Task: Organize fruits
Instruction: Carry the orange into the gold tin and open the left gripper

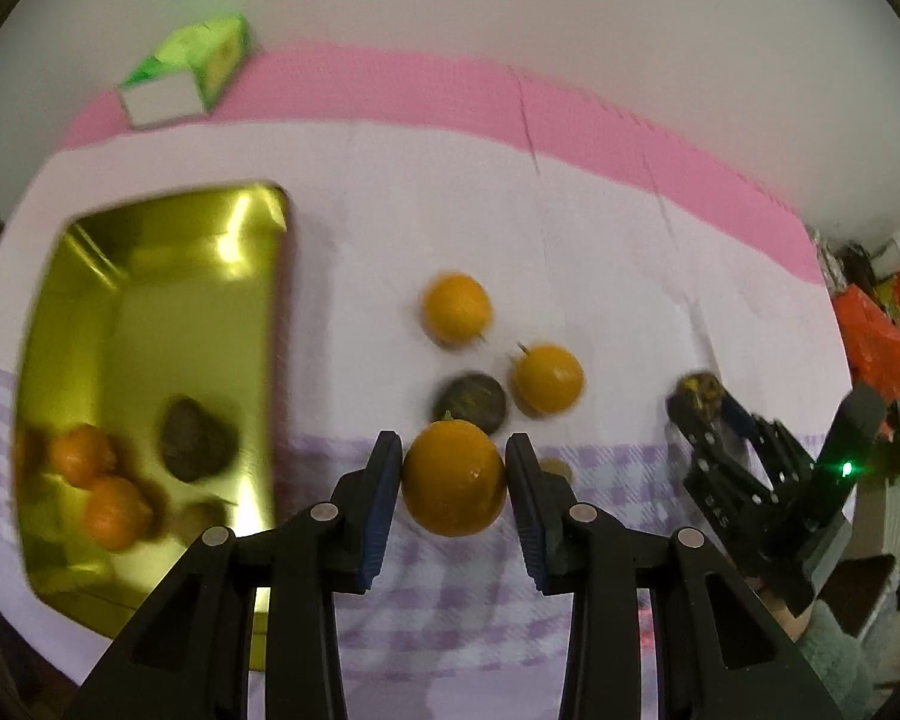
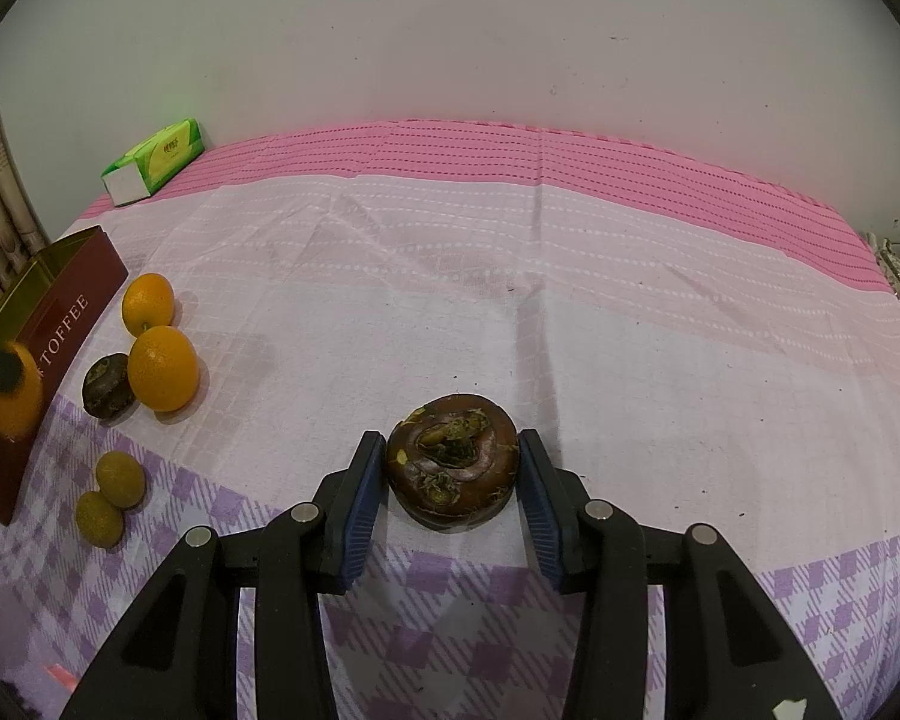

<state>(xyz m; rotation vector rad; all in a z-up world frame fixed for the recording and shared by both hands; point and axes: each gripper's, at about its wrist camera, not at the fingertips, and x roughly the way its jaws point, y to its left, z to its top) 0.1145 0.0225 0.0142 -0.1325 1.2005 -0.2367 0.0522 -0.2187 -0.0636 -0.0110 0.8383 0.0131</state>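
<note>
My left gripper (image 1: 453, 477) is shut on an orange (image 1: 453, 480) and holds it above the cloth, right of the gold tin (image 1: 150, 276). The tin holds two oranges (image 1: 99, 492) and a dark brown fruit (image 1: 197, 447). Two more oranges (image 1: 456, 307) (image 1: 547, 377) and a dark fruit (image 1: 469, 402) lie on the cloth beyond. My right gripper (image 2: 452, 465) is shut on a dark brown fruit (image 2: 452, 459) resting on the cloth. In the right wrist view two oranges (image 2: 162, 367), a dark fruit (image 2: 107, 385) and two small yellow-green fruits (image 2: 120, 478) lie at the left by the tin (image 2: 60, 324).
A green tissue pack (image 1: 192, 69) lies at the far left near the wall, also in the right wrist view (image 2: 156, 161). The pink and lilac checked cloth (image 2: 510, 276) covers the surface. Red clutter (image 1: 882, 336) sits beyond the right edge.
</note>
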